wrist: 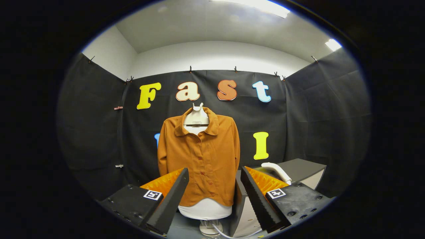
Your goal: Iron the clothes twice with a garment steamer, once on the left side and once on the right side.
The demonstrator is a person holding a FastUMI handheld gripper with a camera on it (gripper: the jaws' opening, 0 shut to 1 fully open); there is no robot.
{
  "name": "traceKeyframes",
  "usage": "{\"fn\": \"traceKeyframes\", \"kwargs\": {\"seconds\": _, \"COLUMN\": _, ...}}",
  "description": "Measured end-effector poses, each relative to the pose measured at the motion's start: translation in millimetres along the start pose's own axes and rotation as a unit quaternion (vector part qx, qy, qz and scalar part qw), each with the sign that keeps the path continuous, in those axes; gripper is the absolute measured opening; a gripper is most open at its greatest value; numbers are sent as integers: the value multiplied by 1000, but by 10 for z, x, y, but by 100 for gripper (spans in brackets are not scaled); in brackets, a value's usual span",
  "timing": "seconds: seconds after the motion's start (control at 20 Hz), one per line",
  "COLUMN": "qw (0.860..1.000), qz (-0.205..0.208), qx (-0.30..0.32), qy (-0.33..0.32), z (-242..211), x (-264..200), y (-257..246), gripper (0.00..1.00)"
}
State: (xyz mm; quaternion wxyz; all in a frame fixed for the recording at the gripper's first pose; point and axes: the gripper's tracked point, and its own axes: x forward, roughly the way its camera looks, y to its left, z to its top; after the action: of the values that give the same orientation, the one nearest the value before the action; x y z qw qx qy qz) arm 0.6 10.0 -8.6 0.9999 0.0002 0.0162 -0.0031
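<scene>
Black-draped booth: shirt on mannequin at 12 o'clock beyond wide-spread, empty gripper; steamer at 2 o'clock, partly hidden.

The one camera rides on the gripper and looks forward along its two spread fingers, level toward the booth's far wall. It faces the shirt on its stand squarely from some way off, taking in both side walls, the ceiling above and a low platform at far right.
</scene>
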Motion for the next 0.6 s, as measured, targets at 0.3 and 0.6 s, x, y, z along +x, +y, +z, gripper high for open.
{"fn": "traceKeyframes", "kwargs": {"seconds": 0.3, "qw": 1000, "qz": -2, "qx": -3, "qy": 3, "z": -16, "x": -13, "y": 72, "gripper": 99}}
{"fn": "traceKeyframes", "kwargs": {"seconds": 0.6, "qw": 1000, "qz": -11, "qx": 2, "qy": -8, "z": -18, "x": 6, "y": 187, "gripper": 99}}
